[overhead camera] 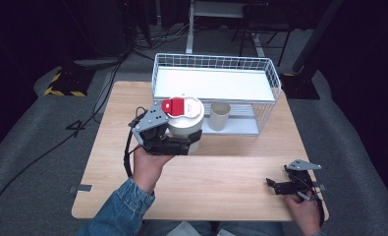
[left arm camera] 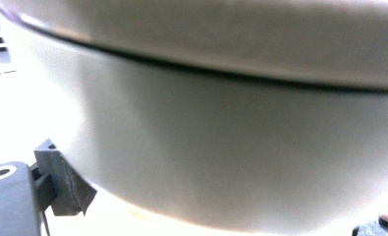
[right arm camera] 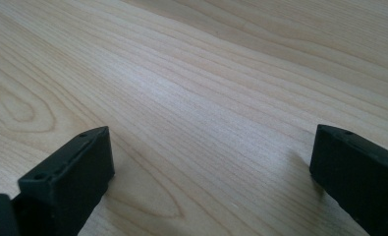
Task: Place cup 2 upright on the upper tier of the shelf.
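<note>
left hand-held gripper is sitting centre-left of the high view, jaws clamping the sides of a white canister and holding it; the person's left hand is gripping it from below. the left gripper view is showing the canister wall right up close, dark seam under the lid running across the upper frame. the canister has a white lid with a red tab on top. it is sitting just in front of a white wire basket at upper centre, with a beige cup just right of it. right hand-held gripper is resting low at lower right on the table, jaws standing wide apart and holding nothing, bare wood between them.
</note>
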